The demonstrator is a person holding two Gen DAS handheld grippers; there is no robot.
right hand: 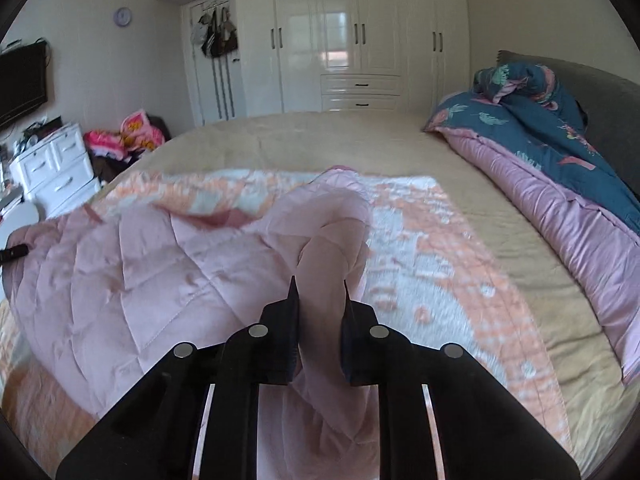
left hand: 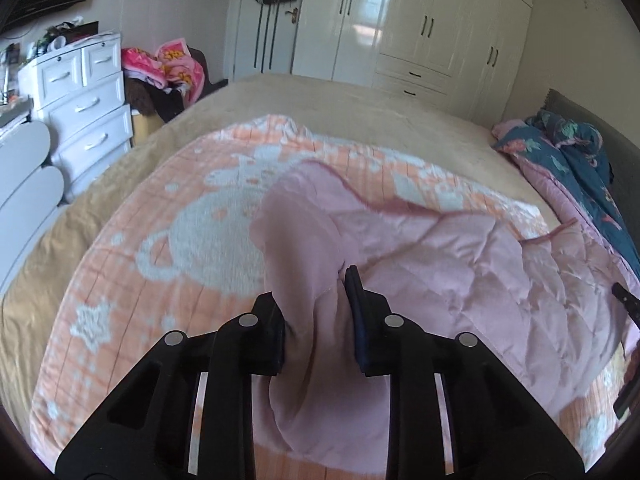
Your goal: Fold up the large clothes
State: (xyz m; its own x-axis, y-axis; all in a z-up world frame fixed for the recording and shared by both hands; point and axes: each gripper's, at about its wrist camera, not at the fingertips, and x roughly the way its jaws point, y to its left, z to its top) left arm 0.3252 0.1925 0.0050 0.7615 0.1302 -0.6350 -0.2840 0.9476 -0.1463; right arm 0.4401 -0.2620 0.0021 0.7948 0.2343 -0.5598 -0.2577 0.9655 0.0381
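Note:
A large pale pink quilted garment [left hand: 460,272] lies crumpled on an orange and white patterned blanket [left hand: 160,220] spread over the bed. In the left wrist view, my left gripper [left hand: 310,284] is shut on a bunched fold at the garment's left side, and the cloth fills the gap between its fingers. The right wrist view shows the same pink garment [right hand: 140,272] stretching off to the left. There my right gripper [right hand: 319,282] is shut on a raised fold at the garment's right side, above the patterned blanket [right hand: 420,280].
The bed has a beige sheet [right hand: 320,140]. A dark blue floral duvet with pink lining [right hand: 560,168] is heaped along the headboard side. A white chest of drawers [left hand: 84,104] and a clothes pile [left hand: 168,68] stand beyond the far left edge. White wardrobes [right hand: 360,40] line the back wall.

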